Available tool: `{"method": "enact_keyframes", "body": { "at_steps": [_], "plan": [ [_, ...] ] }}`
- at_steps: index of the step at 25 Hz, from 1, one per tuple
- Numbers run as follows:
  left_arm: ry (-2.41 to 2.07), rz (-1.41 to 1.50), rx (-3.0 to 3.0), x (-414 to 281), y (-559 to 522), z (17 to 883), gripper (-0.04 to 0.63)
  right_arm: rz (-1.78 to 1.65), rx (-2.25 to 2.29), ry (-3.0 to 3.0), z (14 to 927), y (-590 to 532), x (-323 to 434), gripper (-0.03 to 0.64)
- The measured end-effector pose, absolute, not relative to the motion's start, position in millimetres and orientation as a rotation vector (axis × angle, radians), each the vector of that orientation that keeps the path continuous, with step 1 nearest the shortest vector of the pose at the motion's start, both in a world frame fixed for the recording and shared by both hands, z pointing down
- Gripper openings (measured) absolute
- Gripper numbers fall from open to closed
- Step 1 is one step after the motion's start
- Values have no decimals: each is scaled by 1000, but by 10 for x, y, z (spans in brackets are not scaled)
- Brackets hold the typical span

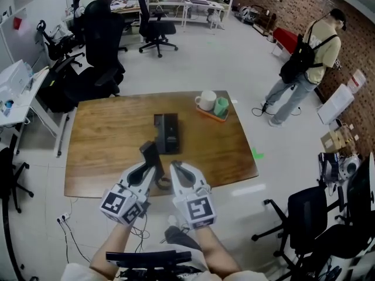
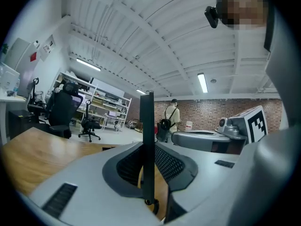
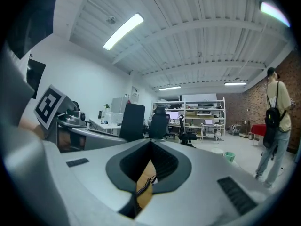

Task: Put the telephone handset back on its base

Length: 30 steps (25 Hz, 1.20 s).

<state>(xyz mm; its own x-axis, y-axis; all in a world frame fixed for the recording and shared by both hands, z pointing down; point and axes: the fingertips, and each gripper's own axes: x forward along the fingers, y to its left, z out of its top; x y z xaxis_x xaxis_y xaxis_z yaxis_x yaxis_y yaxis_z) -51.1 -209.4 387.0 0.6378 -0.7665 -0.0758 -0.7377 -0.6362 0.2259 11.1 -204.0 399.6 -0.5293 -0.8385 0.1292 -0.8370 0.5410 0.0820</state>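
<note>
One wooden table (image 1: 105,151) filled the middle of the head view, standing on a pale floor. Beyond its far left corner stood a black office chair (image 1: 102,45), and off to the right a person (image 1: 304,69) with a dark backpack stood near the brick wall.

Both grippers hung over the near edge of the table, side by side. The left gripper (image 1: 153,167) had its jaws drawn partway in and clamped on the telephone handset (image 1: 149,153). In its own view the handset showed as a thin dark slab standing upright between the pads. The right gripper (image 1: 176,170) had its jaws brought together at the tips with nothing pinched there.

The black telephone base (image 1: 167,132) lay flat near the table's centre, its long side running away from the person holding the grippers. The handset was held off the base, just beside the base's near left corner and tilted. Whether it touched the base could not be told.

At the far right of the table sat an orange tray (image 1: 211,115), carrying a white mug (image 1: 206,100) and a green cup (image 1: 221,106) side by side.

Smallest was the coiled cord (image 1: 163,184), which looped down between the two grippers. In the right gripper view it showed through the slit below that gripper's closed tips.
</note>
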Motion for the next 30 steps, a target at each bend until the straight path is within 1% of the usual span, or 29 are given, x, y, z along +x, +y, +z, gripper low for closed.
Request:
{"method": "enact_keyframes", "body": {
  "at_steps": [16,22,30],
  "plan": [
    [-1219,-113,2575,-443,-2919,4459,64,132,1357,-2633,4385,-2784,208,5],
    [-1130,-85,2530,-482,-3279,4729,64,112,1266,-2617,4582,-2974,174,5],
    [-1009,-73,2459,-481,-3689,5066,64,187,1258,-2629,4657,-3117,206,5]
  ]
}}
